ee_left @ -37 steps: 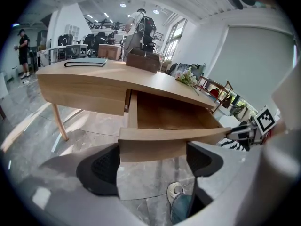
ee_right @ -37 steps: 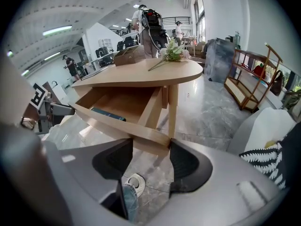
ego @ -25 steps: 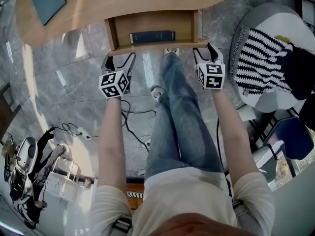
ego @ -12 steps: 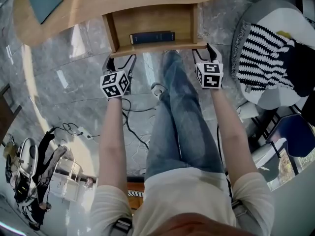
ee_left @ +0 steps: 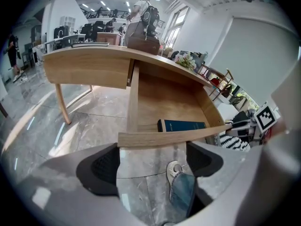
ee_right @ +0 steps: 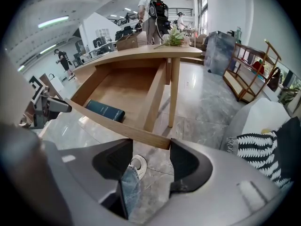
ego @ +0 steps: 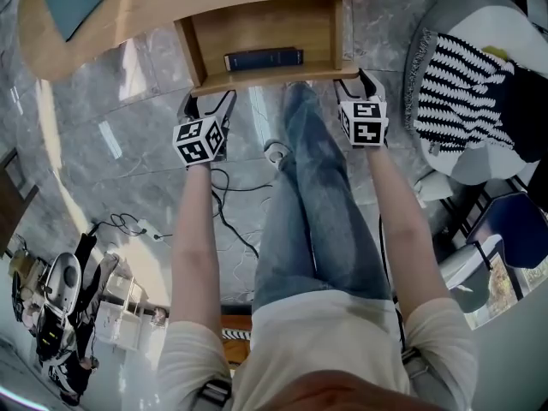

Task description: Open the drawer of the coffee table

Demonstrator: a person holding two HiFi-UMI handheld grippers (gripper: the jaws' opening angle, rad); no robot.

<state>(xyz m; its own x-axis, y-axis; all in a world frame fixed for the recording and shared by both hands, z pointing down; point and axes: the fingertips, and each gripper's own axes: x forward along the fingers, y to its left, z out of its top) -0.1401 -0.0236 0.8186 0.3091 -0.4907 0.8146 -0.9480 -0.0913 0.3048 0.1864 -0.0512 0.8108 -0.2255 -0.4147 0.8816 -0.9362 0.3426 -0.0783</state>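
Item: drawer, standing well out of the coffee table, blue book inside. Your left gripper and right gripper: jaws apart, holding nothing, just beside its front corners. Step: opening looks complete. Next: back both grippers clear.

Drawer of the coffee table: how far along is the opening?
Done: the drawer stands pulled out, a blue book showing inside. In hand: the left tool and right tool sit at its front panel, jaws apart, not clamped. Remaining: little, at most a further pull.
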